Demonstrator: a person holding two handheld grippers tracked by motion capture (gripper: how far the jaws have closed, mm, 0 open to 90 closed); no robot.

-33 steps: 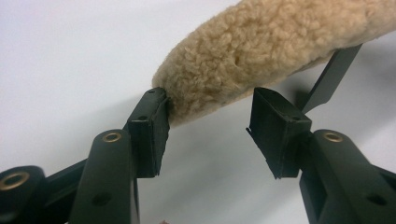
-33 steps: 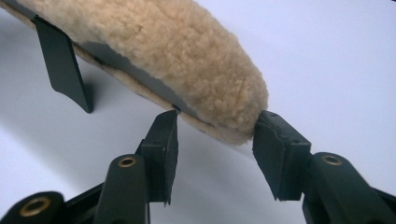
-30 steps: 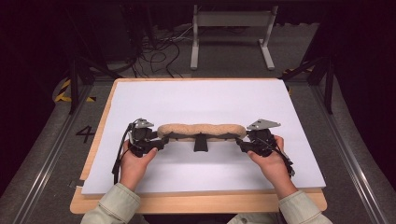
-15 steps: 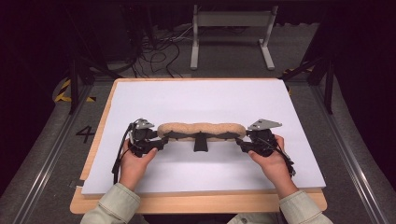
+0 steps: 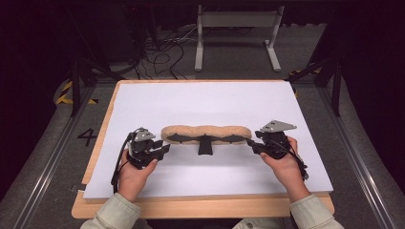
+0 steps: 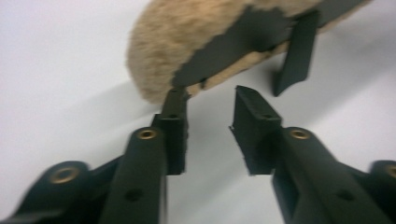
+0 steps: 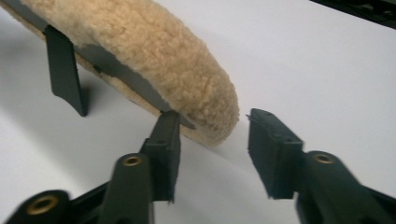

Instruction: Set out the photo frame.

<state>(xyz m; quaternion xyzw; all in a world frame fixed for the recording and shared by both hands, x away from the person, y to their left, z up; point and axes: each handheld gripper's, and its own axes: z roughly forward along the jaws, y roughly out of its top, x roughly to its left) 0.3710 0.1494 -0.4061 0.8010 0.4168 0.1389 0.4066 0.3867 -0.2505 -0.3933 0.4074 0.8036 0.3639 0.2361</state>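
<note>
Since the earlier frame, the left gripper (image 5: 162, 149) is being drawn slightly back from the fleecy tan pad (image 5: 206, 133), its jaws having just been closing yet standing apart with nothing clamped. Lengthwise across the white sheet (image 5: 205, 102) the pad is lying, black strap beneath. Right gripper (image 5: 252, 143) jaws, also just closing, are likewise apart.

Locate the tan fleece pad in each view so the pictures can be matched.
High view: the long tan fleece pad lies mid-table on the white sheet.
Left gripper view: its rounded end is at top centre.
Right gripper view: it runs from top left to centre.
Shared landmark: the black strap tab.
</note>
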